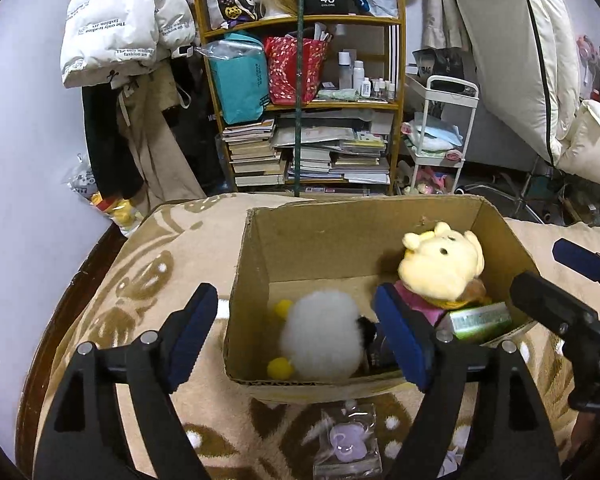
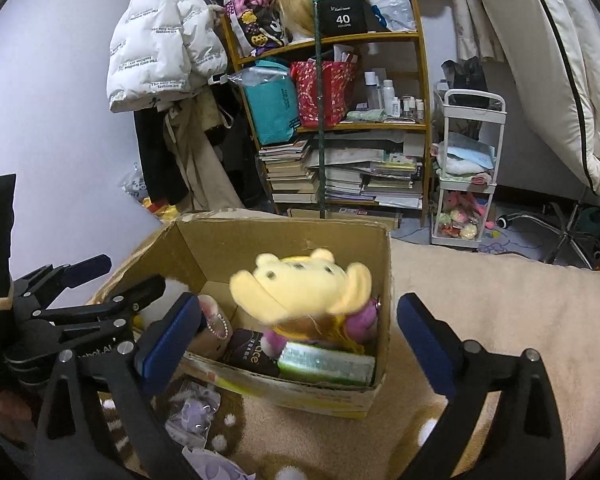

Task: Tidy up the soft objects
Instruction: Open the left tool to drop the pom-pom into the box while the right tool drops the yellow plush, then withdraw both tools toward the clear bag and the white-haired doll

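An open cardboard box stands on a beige patterned blanket. Inside lie a white fluffy plush with yellow feet, a yellow bear plush in pink clothes, a green pack and a dark pouch. My left gripper is open and empty over the box's near left part, above the white plush. My right gripper is open and empty at the box's near edge, just in front of the bear; it also shows in the left wrist view.
A clear packet with a purple item lies on the blanket in front of the box. Behind stand a wooden shelf of books and bags, a white cart, hanging coats and bedding.
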A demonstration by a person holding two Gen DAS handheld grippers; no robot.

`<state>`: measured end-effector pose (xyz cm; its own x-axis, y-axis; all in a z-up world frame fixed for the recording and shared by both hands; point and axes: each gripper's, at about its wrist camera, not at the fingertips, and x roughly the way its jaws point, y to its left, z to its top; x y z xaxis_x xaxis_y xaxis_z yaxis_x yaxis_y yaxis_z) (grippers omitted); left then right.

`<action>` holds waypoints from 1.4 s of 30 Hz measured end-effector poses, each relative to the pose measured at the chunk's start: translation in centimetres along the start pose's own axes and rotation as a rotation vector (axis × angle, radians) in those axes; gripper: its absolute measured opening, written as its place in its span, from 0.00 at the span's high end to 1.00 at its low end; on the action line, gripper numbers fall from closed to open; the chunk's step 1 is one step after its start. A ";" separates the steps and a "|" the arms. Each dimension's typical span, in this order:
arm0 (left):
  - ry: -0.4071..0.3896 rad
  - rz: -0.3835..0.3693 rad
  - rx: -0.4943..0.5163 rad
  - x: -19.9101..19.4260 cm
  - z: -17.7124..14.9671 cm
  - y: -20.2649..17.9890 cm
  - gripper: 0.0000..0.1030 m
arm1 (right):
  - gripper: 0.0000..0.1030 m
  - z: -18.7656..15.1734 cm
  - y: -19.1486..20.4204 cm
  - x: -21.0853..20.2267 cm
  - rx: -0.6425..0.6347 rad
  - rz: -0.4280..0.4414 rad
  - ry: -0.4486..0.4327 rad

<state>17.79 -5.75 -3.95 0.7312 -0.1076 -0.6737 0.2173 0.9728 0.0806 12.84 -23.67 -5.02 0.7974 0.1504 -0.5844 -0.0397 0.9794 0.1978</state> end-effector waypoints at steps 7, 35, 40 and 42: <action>-0.006 0.011 -0.006 -1.5 -0.5 0.6 0.11 | 0.00 -0.4 0.0 -1.7 -0.004 -0.006 -0.007; 0.116 -0.020 -0.064 -9.6 -6.3 3.5 0.06 | 0.00 -5.0 3.0 -8.6 -0.014 -0.029 0.087; 0.180 -0.050 -0.075 -8.3 -7.0 3.6 0.06 | 0.00 -5.9 3.8 -7.6 -0.039 -0.021 0.132; 0.203 -0.062 -0.081 -7.8 -7.2 3.6 0.06 | 0.00 -6.0 4.0 -7.2 -0.047 -0.021 0.142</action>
<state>8.27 0.11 -3.70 0.5709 -0.1321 -0.8103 0.1996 0.9797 -0.0191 3.35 -20.01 -4.75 0.7054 0.1437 -0.6941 -0.0541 0.9873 0.1494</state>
